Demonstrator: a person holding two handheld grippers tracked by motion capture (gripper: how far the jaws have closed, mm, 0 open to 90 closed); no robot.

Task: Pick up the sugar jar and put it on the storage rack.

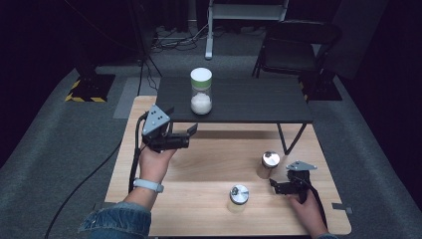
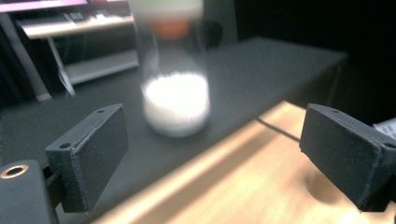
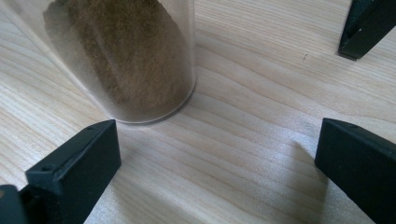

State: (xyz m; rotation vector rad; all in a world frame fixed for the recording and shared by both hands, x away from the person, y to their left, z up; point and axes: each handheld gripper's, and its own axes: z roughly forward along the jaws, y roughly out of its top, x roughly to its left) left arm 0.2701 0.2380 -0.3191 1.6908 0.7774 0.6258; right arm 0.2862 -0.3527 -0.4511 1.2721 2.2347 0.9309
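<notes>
A clear jar with a white lid and white powder (image 1: 201, 92) stands on the front left of a low black shelf (image 1: 249, 102). My left gripper (image 1: 185, 130) hovers just in front of it, apart from it. In the left gripper view the jar (image 2: 175, 100) is blurred ahead of the left gripper (image 2: 210, 154), whose jaws stand open and empty. My right gripper (image 1: 276, 185) rests low on the wooden table (image 1: 199, 169), near a silver-lidded jar (image 1: 270, 164). In the right gripper view a jar of brown powder (image 3: 126, 60) stands just beyond the open right gripper (image 3: 219, 158).
A second silver-lidded jar (image 1: 239, 196) stands near the table's front edge, left of my right hand. A black shelf leg (image 3: 366, 25) comes down onto the wood behind the brown jar. A dark chair (image 1: 293, 47) stands on the floor behind the shelf.
</notes>
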